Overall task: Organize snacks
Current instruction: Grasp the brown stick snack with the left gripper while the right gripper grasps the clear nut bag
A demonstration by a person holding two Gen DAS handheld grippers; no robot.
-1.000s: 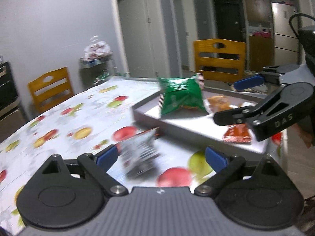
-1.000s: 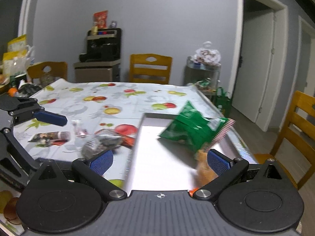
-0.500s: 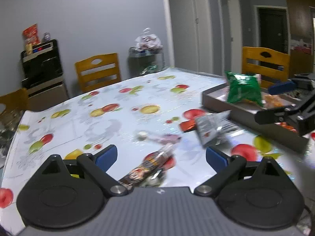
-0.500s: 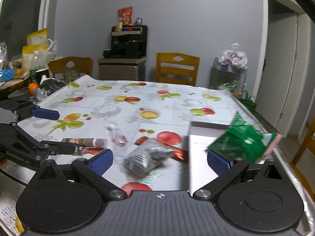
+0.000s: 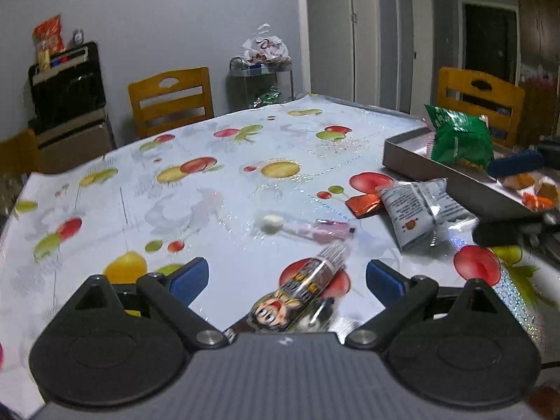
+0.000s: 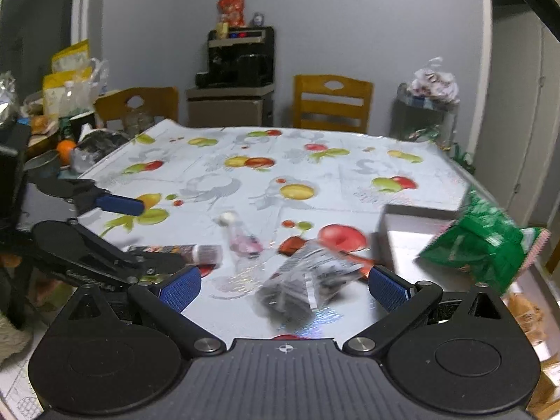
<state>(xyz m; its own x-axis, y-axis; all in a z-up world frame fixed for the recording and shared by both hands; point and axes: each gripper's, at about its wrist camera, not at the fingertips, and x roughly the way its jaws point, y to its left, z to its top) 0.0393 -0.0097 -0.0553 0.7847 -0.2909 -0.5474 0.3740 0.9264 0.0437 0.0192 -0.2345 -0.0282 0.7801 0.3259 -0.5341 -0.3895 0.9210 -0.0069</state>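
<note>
On the fruit-print tablecloth, a cartoon-printed snack stick point(image 5: 302, 288) point(image 6: 175, 250) lies between the fingers of my open left gripper point(image 5: 285, 278) point(image 6: 154, 234); I cannot tell if they touch it. A silver packet point(image 5: 416, 206) point(image 6: 308, 274) lies low between the fingers of my open right gripper point(image 6: 284, 285) point(image 5: 490, 201), blurred. Between the two snacks are a pink candy point(image 5: 308, 226) point(image 6: 243, 241) and a red wrapper point(image 5: 362, 204) point(image 6: 292, 245). The grey tray point(image 5: 413, 164) point(image 6: 413, 215) at the right holds a green bag point(image 5: 458, 136) point(image 6: 483, 245) and orange snacks point(image 5: 532, 190).
Wooden chairs point(image 5: 171, 99) point(image 6: 332, 103) stand at the table's far side. A black appliance point(image 6: 241, 59) sits on a cabinet by the wall. Bags, bowls and an orange point(image 6: 65, 148) crowd the table's left edge. A wire cart point(image 5: 260, 77) stands near the door.
Both views swung left, away from the tray. My left gripper went from the silver packet to the snack stick. The right one left the tray and now straddles the silver packet.
</note>
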